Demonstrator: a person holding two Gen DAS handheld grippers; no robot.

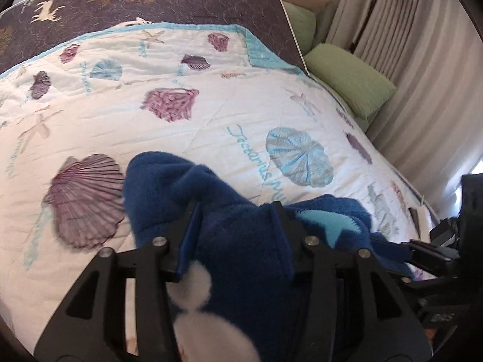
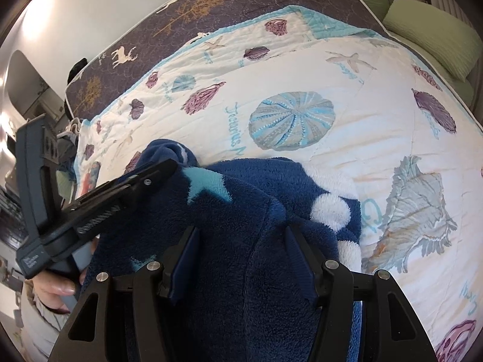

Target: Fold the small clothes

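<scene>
A dark blue fleece garment (image 1: 157, 187) with a light blue star and white dots lies bunched on the shell-print quilt (image 1: 211, 114). My left gripper (image 1: 235, 211) is shut on a thick fold of it, and the fabric bulges up between the fingers and over their tips. In the right wrist view the same garment (image 2: 247, 187) fills the space between the fingers of my right gripper (image 2: 241, 235), which is shut on another fold. The left gripper (image 2: 169, 166) comes in from the left there, tip buried in raised fleece. The right gripper's fingers (image 1: 404, 250) reach into the cloth at the left view's right edge.
The quilt (image 2: 347, 96) covers a bed, with a dark deer-print blanket (image 1: 181, 3) beyond it. Green pillows (image 1: 350, 78) and pale curtains (image 1: 422, 45) stand at the far right. A person's hand (image 2: 54, 289) holds the left gripper's handle.
</scene>
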